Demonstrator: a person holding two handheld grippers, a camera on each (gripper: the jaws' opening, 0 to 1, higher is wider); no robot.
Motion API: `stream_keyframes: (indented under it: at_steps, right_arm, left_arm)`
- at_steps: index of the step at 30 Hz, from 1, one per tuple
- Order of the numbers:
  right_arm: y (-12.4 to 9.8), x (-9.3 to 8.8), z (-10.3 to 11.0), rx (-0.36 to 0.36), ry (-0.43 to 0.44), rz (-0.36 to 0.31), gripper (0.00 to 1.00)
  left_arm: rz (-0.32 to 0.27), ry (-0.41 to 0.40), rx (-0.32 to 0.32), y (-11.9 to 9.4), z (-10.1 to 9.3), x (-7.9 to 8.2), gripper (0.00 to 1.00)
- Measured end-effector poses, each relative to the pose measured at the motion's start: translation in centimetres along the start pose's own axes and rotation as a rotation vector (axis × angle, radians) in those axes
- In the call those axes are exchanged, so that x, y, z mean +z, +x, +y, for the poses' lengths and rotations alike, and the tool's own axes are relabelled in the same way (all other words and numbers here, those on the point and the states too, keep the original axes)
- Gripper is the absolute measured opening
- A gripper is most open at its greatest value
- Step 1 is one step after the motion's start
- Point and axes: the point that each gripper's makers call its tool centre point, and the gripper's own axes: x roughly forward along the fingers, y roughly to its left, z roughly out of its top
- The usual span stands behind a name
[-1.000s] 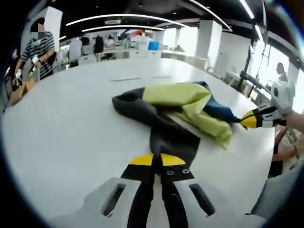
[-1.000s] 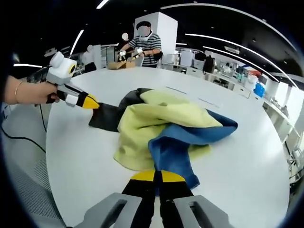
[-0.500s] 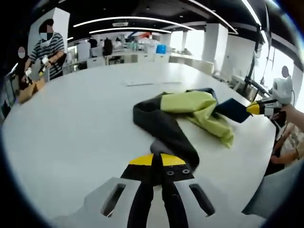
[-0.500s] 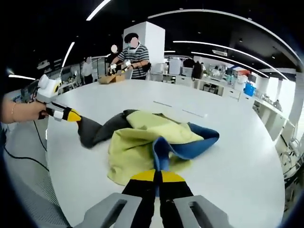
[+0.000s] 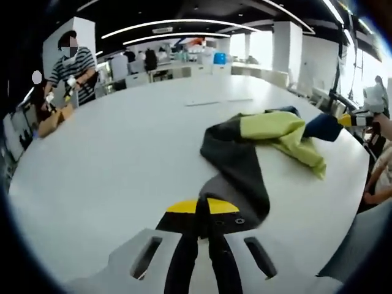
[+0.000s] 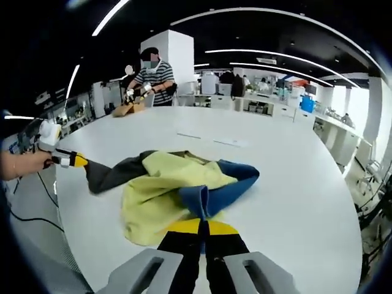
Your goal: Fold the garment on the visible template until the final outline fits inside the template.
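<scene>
- Left gripper point(image 5: 202, 211): our fingers are pressed together on the dark grey end of the garment point(image 5: 245, 159), cloth pinched right at the tips
- From those fingers the grey part runs away and to the right, then meets the yellow-green and blue sections bunched further out on the white table point(image 5: 122, 159)
- In the left gripper view we see the right gripper point(image 5: 358, 119) far right of the fingers, at the blue end of the garment, a hand behind it
- Right gripper point(image 6: 201, 228): our fingers are closed on the blue fold of the garment point(image 6: 177, 190), which starts just ahead of the tips
- Ahead of those fingers the yellow-green panel spreads left, blue loops round to the right, grey tail stretches far left
- In the right gripper view the left gripper point(image 6: 64, 158) sits at the end of that grey tail, yellow tip touching the cloth, held by a hand at the table edge
- Garment is crumpled, stretched between both grippers, mostly lying on the table
- Beyond the fingers, at the far side of the table, a person in a striped shirt point(image 6: 153, 76) stands over a brown box point(image 6: 122, 110)
- We can't make out any template outline on the table
</scene>
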Motion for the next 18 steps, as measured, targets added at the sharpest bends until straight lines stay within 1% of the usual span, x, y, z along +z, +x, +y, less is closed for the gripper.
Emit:
stream_keyframes:
  at_steps: [2,7,11,13,16,18]
  right_arm:
    - [-0.1,0.1,-0.7,-0.007,0.018,0.009,0.00]
    - [-0.5,0.0,-2.4,-0.031,0.041,0.026,0.00]
    - [-0.8,-0.4,-3.6,-0.047,0.030,0.057,0.00]
    - [-1.1,-0.6,-4.1,-0.061,0.028,0.070,0.00]
    - [-1.8,-0.8,-5.2,-0.085,0.033,0.080,0.00]
    - [-2.0,-1.0,-5.7,-0.097,0.038,0.084,0.00]
  left_arm:
    - [0.007,0.004,0.015,0.1,0.6,-0.1,0.00]
    - [0.039,0.002,0.073,0.6,3.2,-0.8,0.00]
    - [0.043,-0.012,0.088,0.8,4.2,-1.0,0.00]
    - [0.062,0.011,0.109,1.1,5.1,-1.4,0.00]
    - [0.088,0.043,0.127,1.3,5.8,-2.0,0.00]
    - [0.104,0.047,0.136,1.4,6.2,-2.3,0.00]
